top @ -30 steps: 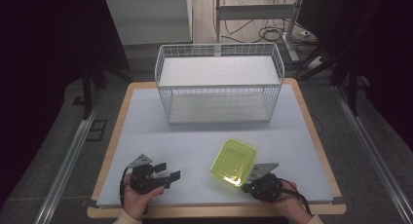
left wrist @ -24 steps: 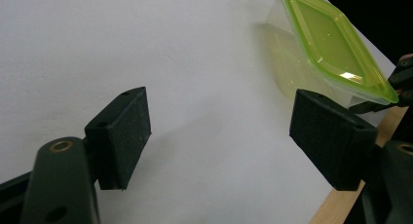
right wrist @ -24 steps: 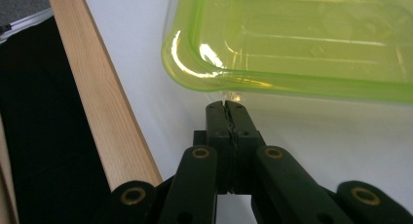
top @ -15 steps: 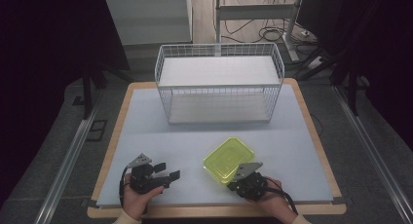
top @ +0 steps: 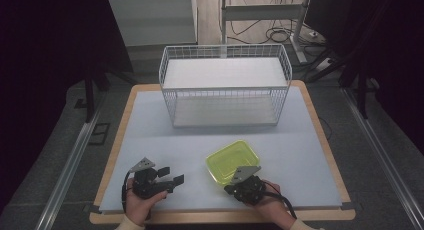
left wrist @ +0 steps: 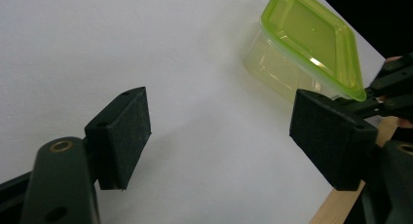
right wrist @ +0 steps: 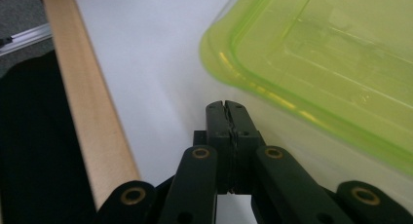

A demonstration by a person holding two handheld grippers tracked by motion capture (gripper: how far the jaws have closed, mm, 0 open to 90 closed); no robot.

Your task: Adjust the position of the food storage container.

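Note:
A translucent lime-green lidded container point(top: 232, 161) sits on the white table mat, right of centre near the front. My right gripper point(top: 236, 182) lies at its near edge. In the right gripper view its jaws point(right wrist: 226, 108) are pressed together with nothing between them, the tips close under the container's point(right wrist: 331, 53) lid rim; whether they touch it I cannot tell. My left gripper point(top: 172, 175) rests in a hand at the front left, apart from the container. Its pads stand wide open point(left wrist: 221, 136) over bare mat, with the container point(left wrist: 307, 39) beyond them.
A white wire basket point(top: 225, 85) stands across the back of the table, with nothing in it. The wooden table edge point(right wrist: 92, 121) runs just left of my right gripper. Bare mat lies between the basket and the container. Dark floor and metal rails flank the table.
The right hand and its shut gripper have slid left along the front of the table. The green container has shifted slightly left and turned with it. The left gripper has stayed put.

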